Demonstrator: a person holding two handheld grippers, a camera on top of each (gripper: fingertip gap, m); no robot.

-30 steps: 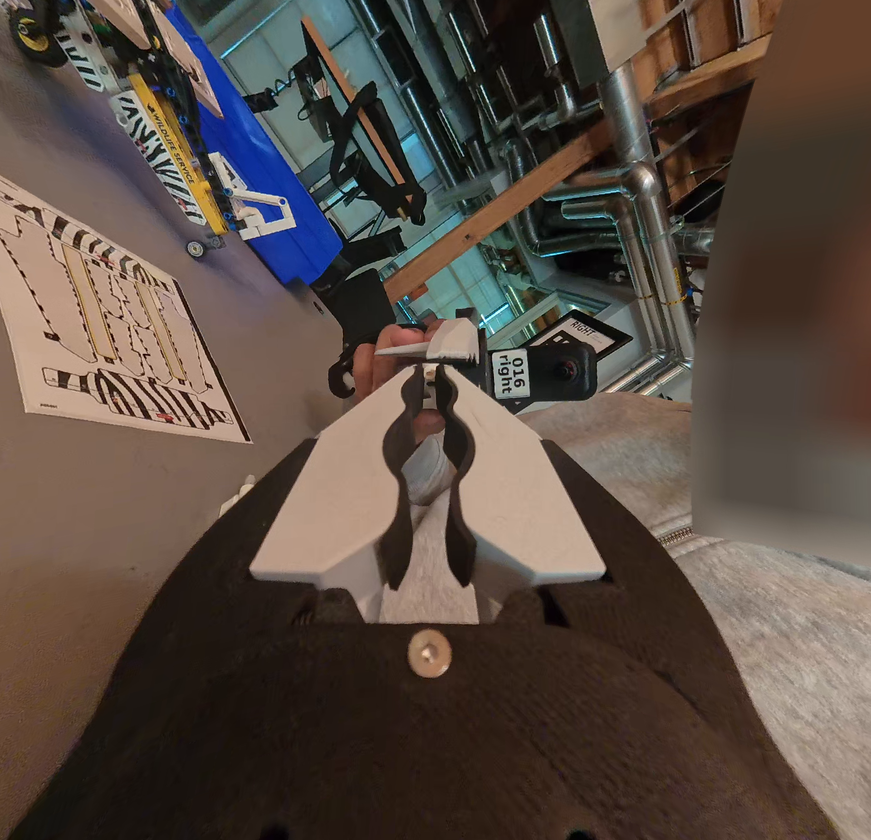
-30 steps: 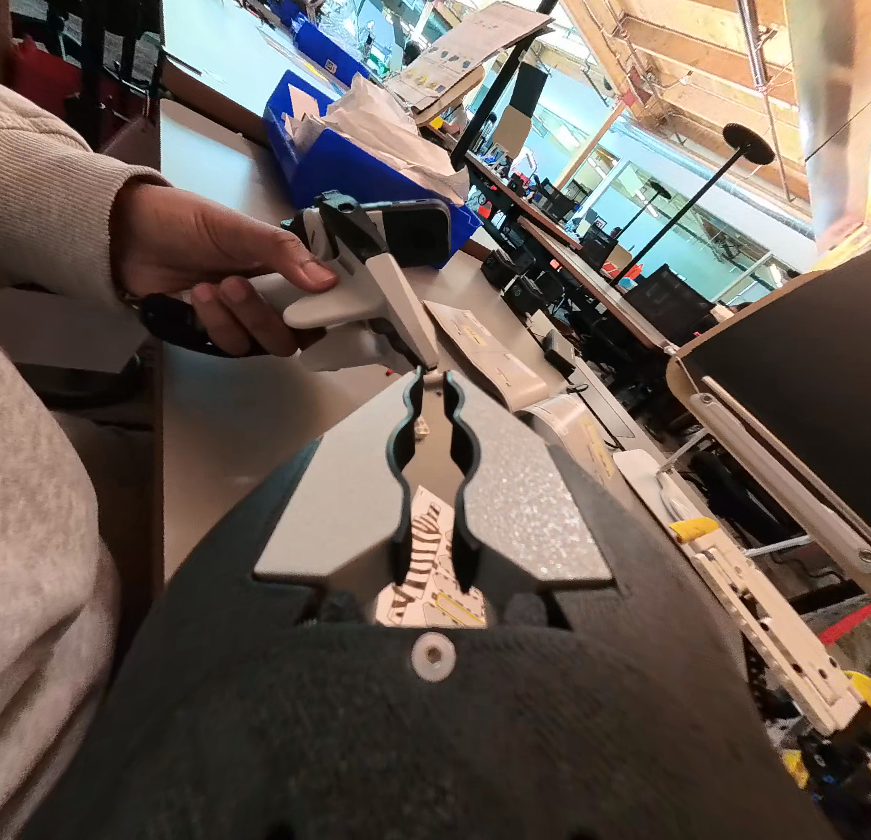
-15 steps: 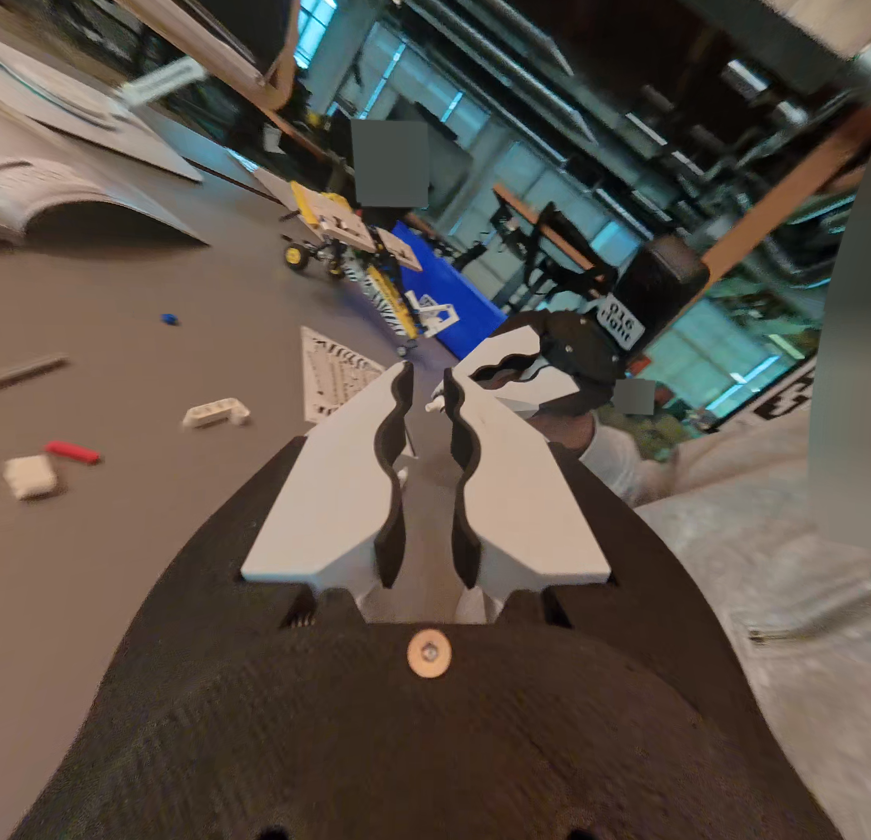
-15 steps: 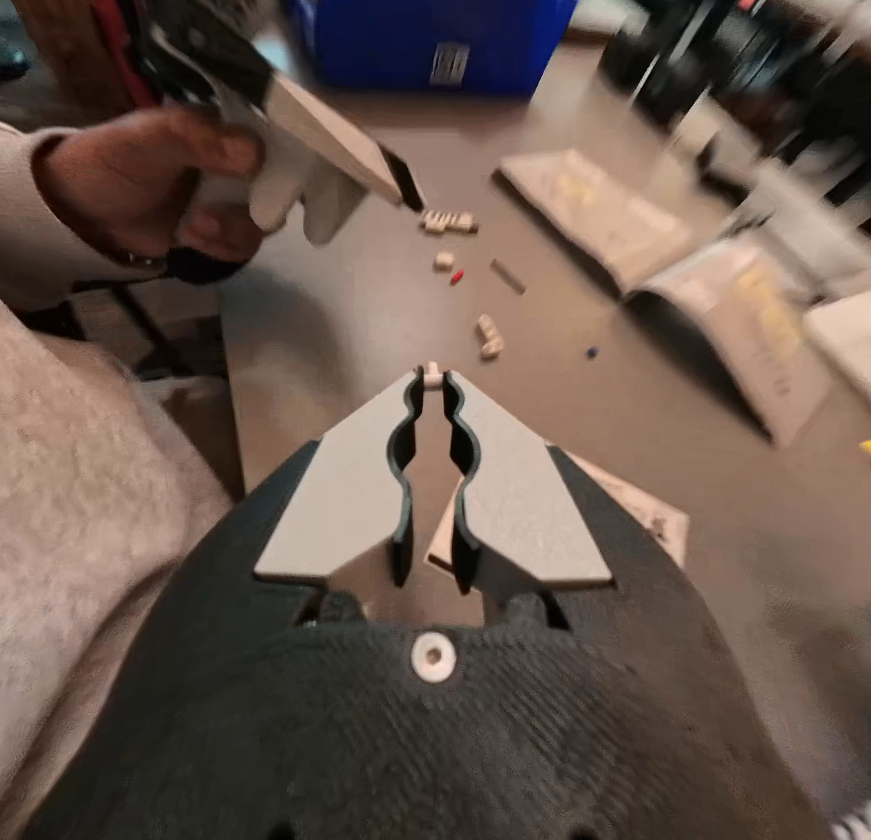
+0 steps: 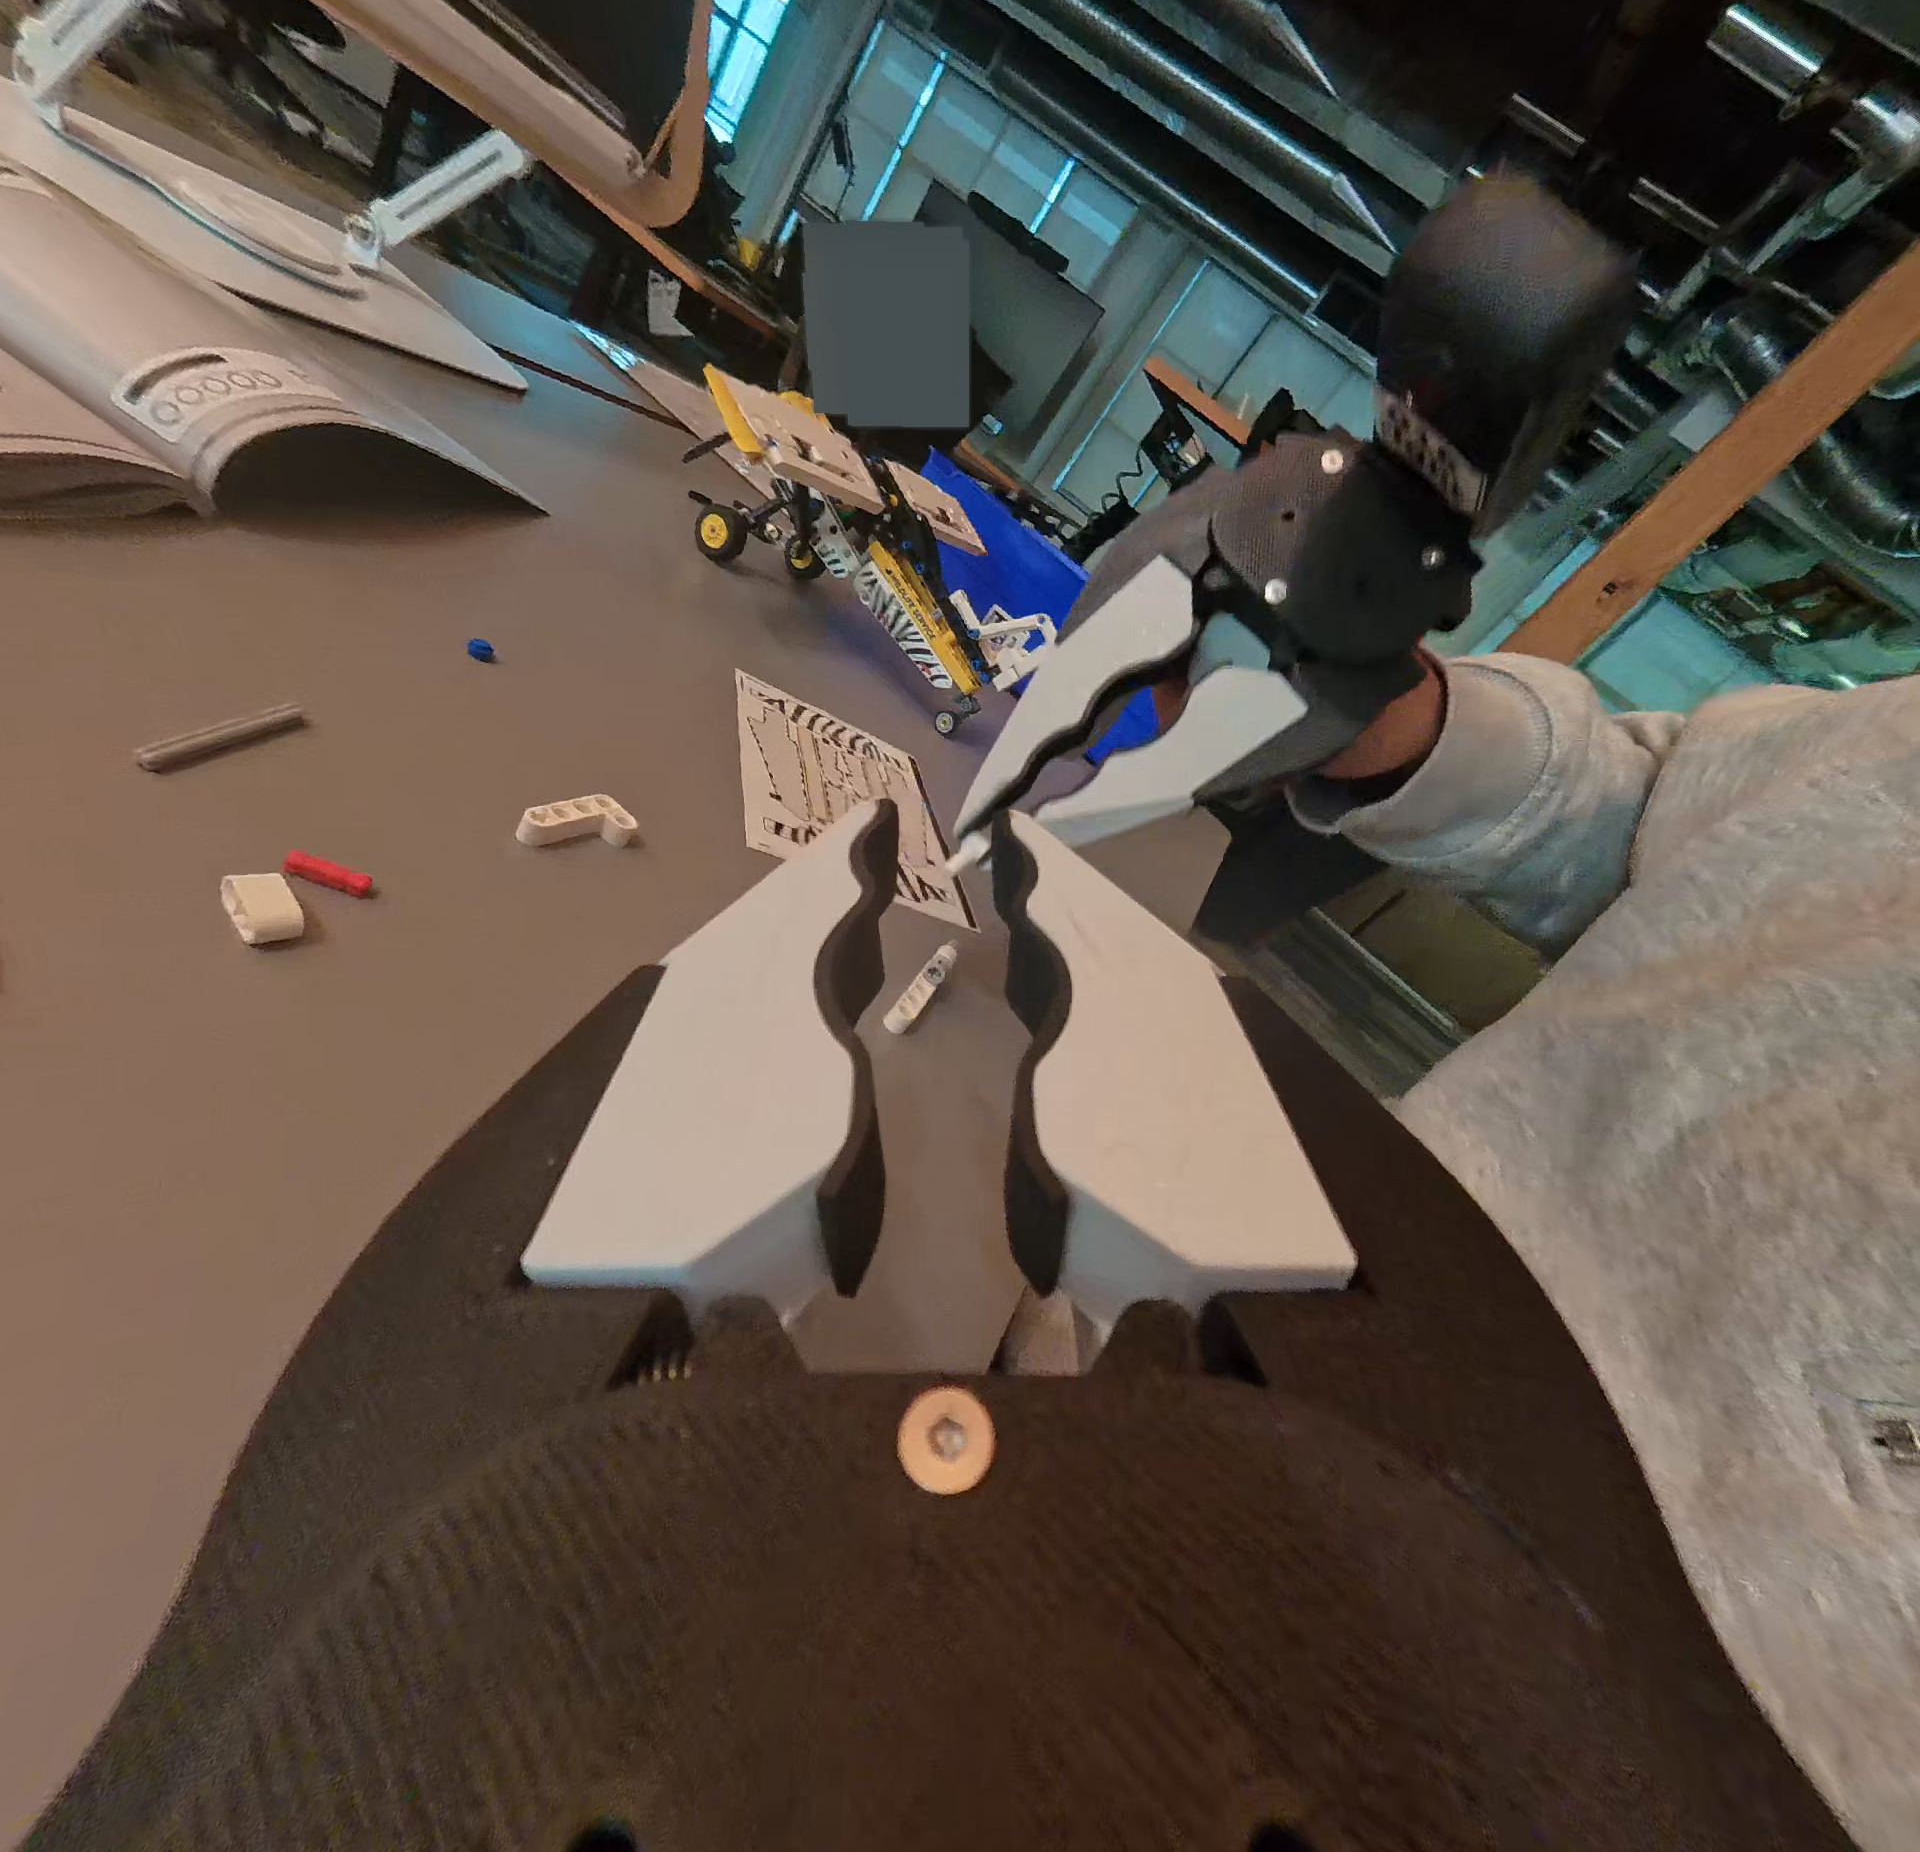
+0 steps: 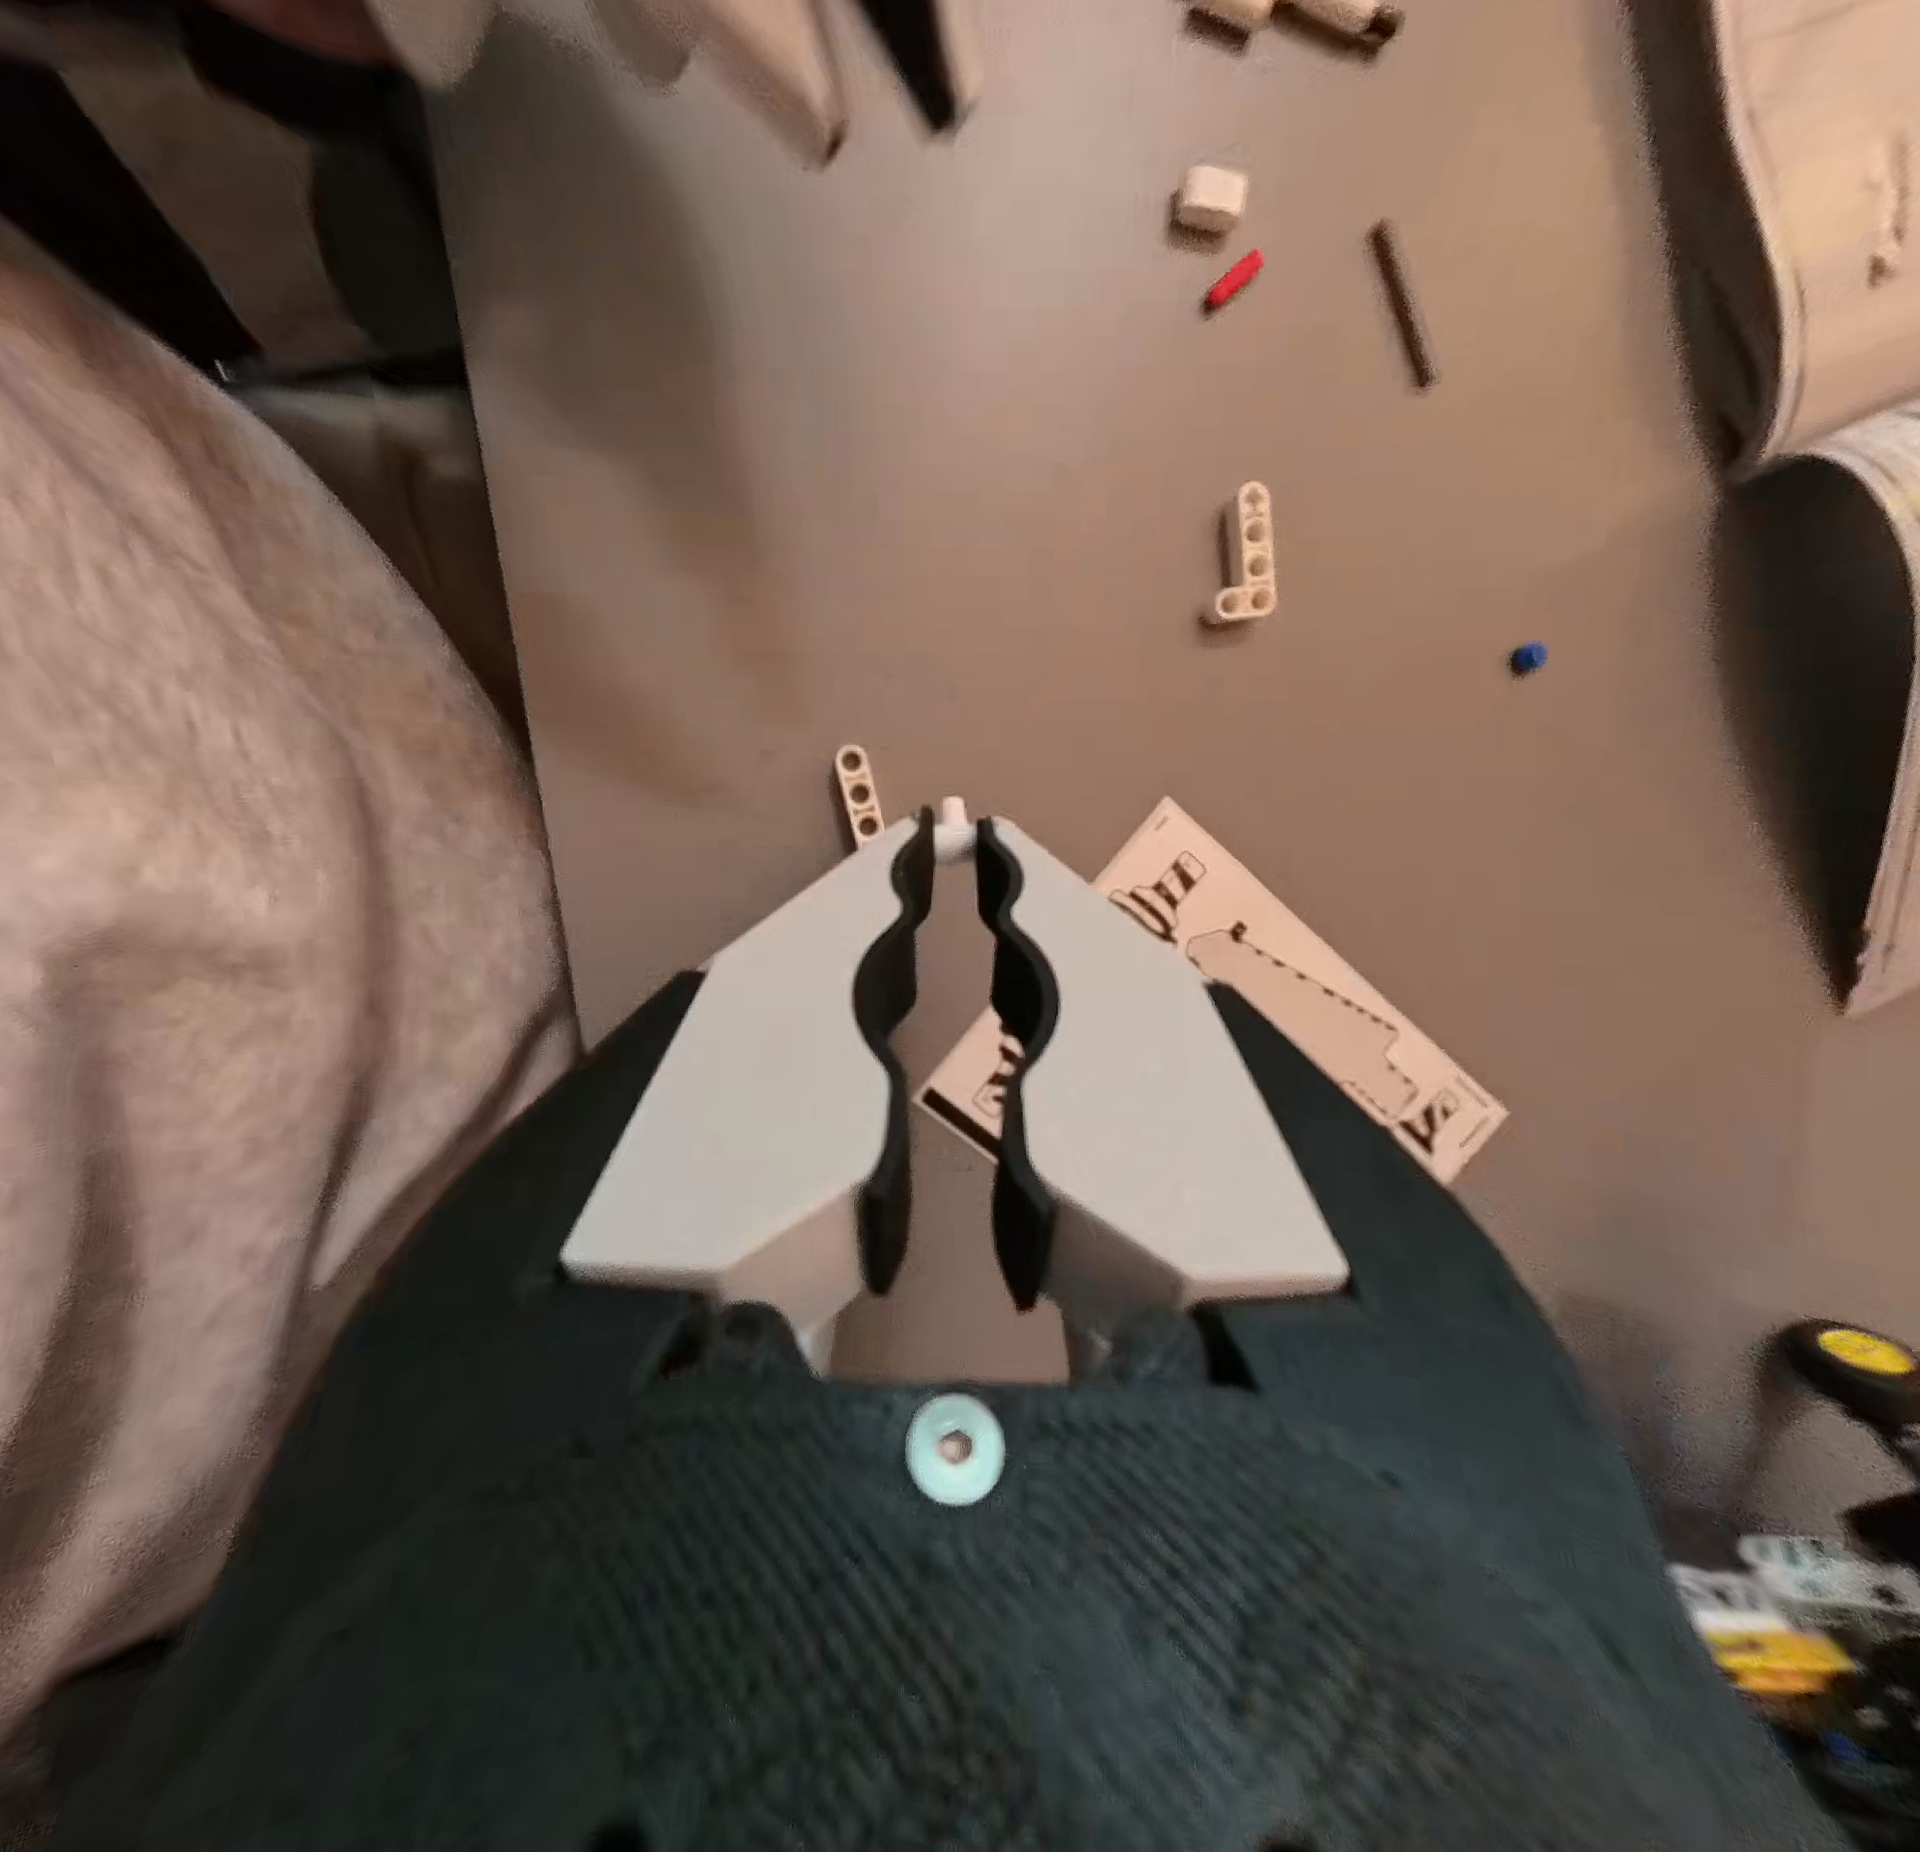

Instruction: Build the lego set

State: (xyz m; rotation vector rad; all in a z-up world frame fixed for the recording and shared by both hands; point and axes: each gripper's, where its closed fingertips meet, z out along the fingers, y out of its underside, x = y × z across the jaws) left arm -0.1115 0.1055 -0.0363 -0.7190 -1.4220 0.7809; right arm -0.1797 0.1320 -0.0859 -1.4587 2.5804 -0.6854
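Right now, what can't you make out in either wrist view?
- White pin in the right hand-held gripper: mostly hidden by the fingertips, type unclear.
- Straight white beam, right wrist view: lower end behind a finger.
- Lego vehicle, left wrist view: too small and distant for build progress.

- Right wrist view motion-blurred throughout
- Left gripper [image 6: 883, 57] cut by top edge there, blurred; its fingertips out of focus
- White beam [image 6: 859, 794]: lower end hidden behind right gripper's finger [image 6: 790, 1054]
- Sticker sheet [image 6: 1340, 1023] partly covered by same fingers
- Yellow-hubbed wheel [image 6: 1860, 1371] cut at right edge
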